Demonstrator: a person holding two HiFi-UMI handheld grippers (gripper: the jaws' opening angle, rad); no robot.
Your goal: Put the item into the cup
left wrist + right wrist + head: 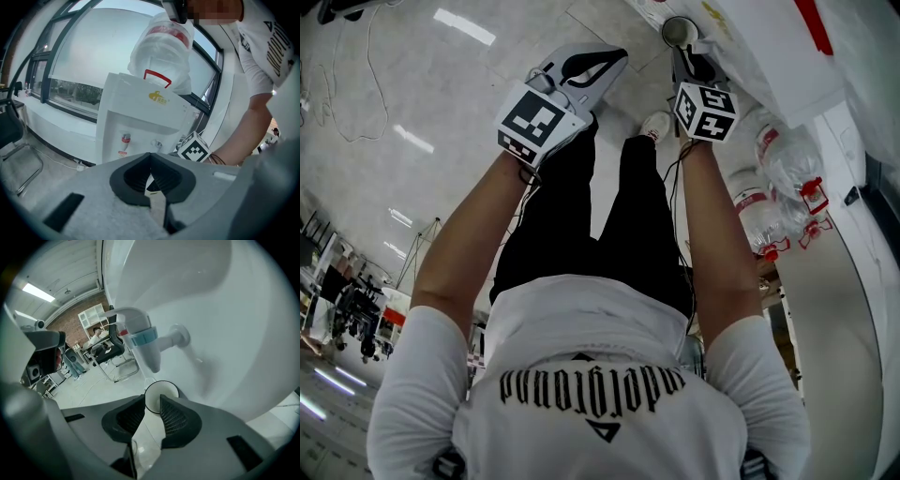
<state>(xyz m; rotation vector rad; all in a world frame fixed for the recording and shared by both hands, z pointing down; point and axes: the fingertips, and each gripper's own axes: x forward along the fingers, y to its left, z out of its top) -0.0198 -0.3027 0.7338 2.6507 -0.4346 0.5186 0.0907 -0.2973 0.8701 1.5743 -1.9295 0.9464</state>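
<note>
Your right gripper (151, 403) is clamped on the cup (161, 393), with its pads hiding most of the cup's wall. The open mouth sits just under the blue-collared tap (149, 345) of the water dispenser (140, 117). Your left gripper (151, 158) has its jaws pressed together, seemingly on nothing. Wrapped water bottles (787, 164) lie beside your right arm, partly cut off.

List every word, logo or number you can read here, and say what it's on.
"underground", apparently, in upside-down gothic letters: back of the white T-shirt.
Yellow logo on the water dispenser: too small to read.
Red label on the bottle: blurred.
Marker cubes: patterns only, no words.
Cup in the right gripper: no print seen.
</note>
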